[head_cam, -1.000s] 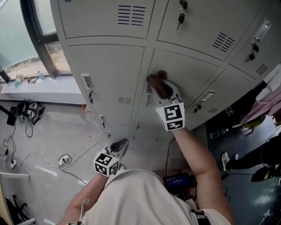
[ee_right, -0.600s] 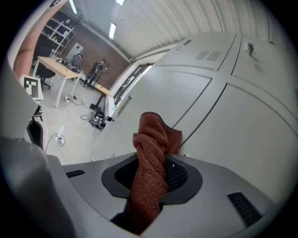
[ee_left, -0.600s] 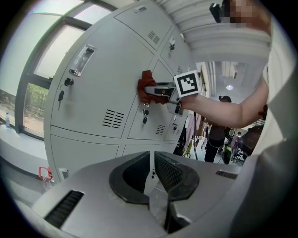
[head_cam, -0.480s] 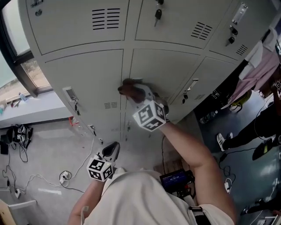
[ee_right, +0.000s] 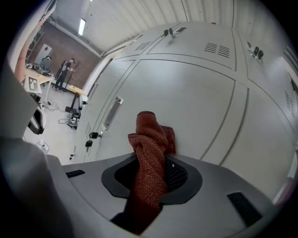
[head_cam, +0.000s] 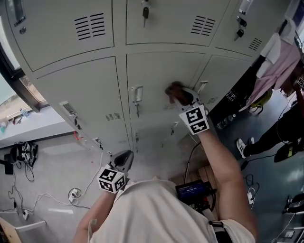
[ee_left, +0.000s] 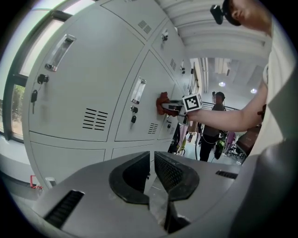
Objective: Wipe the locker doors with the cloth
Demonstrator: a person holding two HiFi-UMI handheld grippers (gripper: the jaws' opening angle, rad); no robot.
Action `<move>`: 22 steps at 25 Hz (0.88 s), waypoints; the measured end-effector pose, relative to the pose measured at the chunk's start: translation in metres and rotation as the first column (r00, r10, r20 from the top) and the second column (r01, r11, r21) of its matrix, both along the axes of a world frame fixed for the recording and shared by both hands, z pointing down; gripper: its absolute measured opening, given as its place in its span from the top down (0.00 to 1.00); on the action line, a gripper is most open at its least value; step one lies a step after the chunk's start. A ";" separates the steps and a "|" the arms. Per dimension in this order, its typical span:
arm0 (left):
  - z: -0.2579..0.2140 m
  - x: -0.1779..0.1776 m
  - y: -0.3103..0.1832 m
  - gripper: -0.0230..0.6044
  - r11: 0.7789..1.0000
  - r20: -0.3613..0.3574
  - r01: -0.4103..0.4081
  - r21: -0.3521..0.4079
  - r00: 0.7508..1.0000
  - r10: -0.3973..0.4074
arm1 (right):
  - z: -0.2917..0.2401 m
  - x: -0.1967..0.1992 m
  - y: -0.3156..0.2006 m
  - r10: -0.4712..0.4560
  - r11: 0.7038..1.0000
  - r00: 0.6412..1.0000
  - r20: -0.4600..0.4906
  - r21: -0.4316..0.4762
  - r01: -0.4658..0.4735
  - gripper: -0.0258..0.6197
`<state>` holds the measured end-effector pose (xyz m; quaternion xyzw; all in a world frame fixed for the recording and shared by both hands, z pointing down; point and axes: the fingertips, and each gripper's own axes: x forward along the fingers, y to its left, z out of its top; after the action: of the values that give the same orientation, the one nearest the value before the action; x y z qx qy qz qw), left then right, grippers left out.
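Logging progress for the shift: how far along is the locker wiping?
Done: cannot tell; no door shows wipe marks. In hand: the right gripper clamps a rust-red knitted cloth against a grey metal locker door. Remaining: likely the neighbouring doors; the left gripper hangs shut, empty.

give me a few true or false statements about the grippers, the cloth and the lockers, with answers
1. The right gripper grips a reddish-brown cloth. True.
2. The left gripper holds a cloth too. False: its fingers are together with nothing between them.
3. The locker doors are blue. False: they are pale grey.
4. A key hangs in an upper door's lock. True.
5. The left gripper is raised to the doors. False: it hangs low by the person's torso.
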<state>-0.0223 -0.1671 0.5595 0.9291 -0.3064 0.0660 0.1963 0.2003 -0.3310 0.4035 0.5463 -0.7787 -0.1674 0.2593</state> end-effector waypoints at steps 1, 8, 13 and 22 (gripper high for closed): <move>-0.002 0.006 -0.001 0.91 1.000 0.001 -0.005 0.002 1.000 0.005 | 0.001 0.015 0.000 0.019 1.000 1.000 0.003 0.006 -0.019 0.78; -0.003 0.039 0.002 0.91 1.000 0.018 -0.027 0.001 0.999 0.027 | 0.019 0.082 0.002 0.130 0.991 0.957 0.259 -0.002 -0.134 0.78; 0.002 0.037 0.003 0.91 1.000 0.031 0.003 -0.013 1.000 -0.003 | 0.037 0.045 0.004 0.013 1.000 0.981 0.192 0.016 -0.016 0.78; 0.004 -0.007 0.005 0.91 0.988 0.045 0.155 -0.024 0.987 -0.154 | 0.049 -0.115 0.005 -0.352 0.936 0.933 0.079 0.006 0.352 0.78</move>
<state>-0.0291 -0.1617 0.5635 0.8982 -0.3806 0.0747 0.2070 0.0852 -0.3258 0.4527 0.4032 -0.8741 -0.1864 0.1965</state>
